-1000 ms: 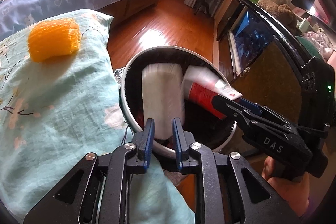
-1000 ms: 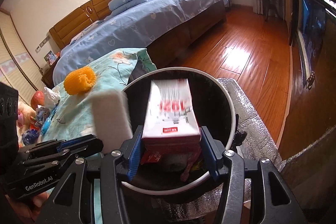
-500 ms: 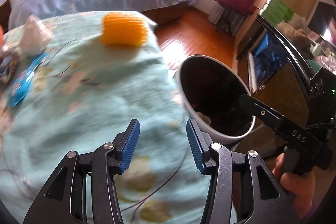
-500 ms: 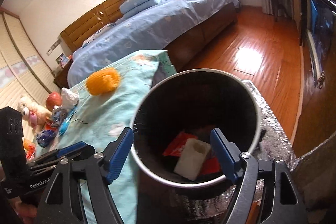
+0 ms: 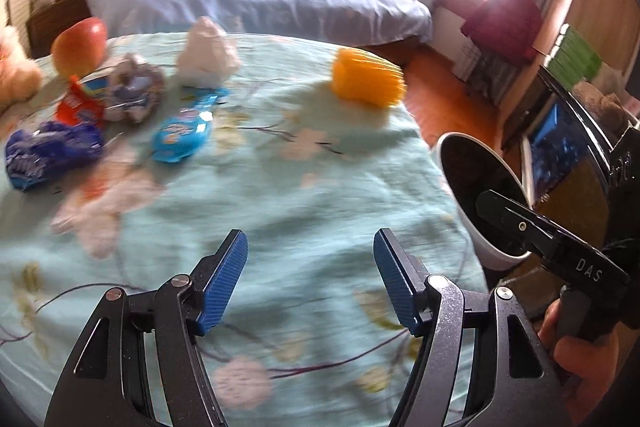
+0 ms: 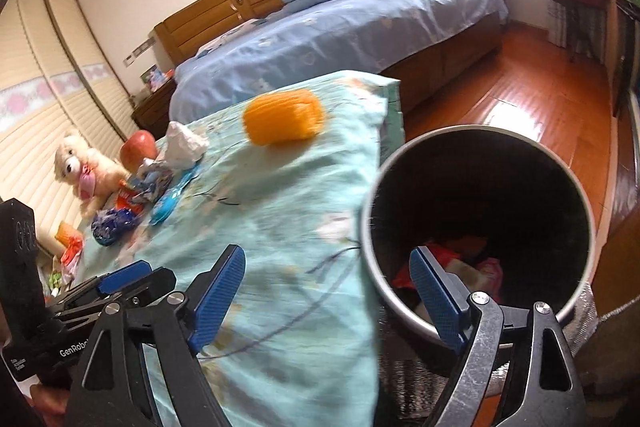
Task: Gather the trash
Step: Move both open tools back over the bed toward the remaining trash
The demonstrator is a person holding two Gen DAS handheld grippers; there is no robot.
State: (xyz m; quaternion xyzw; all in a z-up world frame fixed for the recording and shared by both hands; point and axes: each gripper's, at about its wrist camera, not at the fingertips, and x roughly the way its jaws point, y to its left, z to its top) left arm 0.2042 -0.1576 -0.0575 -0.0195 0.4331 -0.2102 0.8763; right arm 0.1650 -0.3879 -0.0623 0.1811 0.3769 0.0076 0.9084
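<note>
My left gripper (image 5: 310, 279) is open and empty over the light blue floral cloth (image 5: 280, 187). Trash lies on the cloth at the far left: a blue wrapper (image 5: 182, 135), a dark blue wrapper (image 5: 48, 151), a red packet (image 5: 78, 107), crumpled foil (image 5: 134, 91) and white crumpled paper (image 5: 208, 55). An orange foam piece (image 5: 366, 79) sits near the cloth's right edge. The round bin (image 6: 476, 227) stands to the right, with red and white trash (image 6: 460, 267) inside. My right gripper (image 6: 328, 287) is open and empty beside the bin's rim.
A red apple (image 5: 80, 45) and a plush dog (image 6: 84, 163) sit at the cloth's far left. A bed with blue bedding (image 6: 340, 31) stands behind. Wooden floor (image 6: 540, 95) runs right of the bed. A dark cabinet (image 5: 568, 147) stands beyond the bin.
Both grippers opened and dropped the white box and the red carton into the bin. Both then swung left, away from the bin, over the cloth.
</note>
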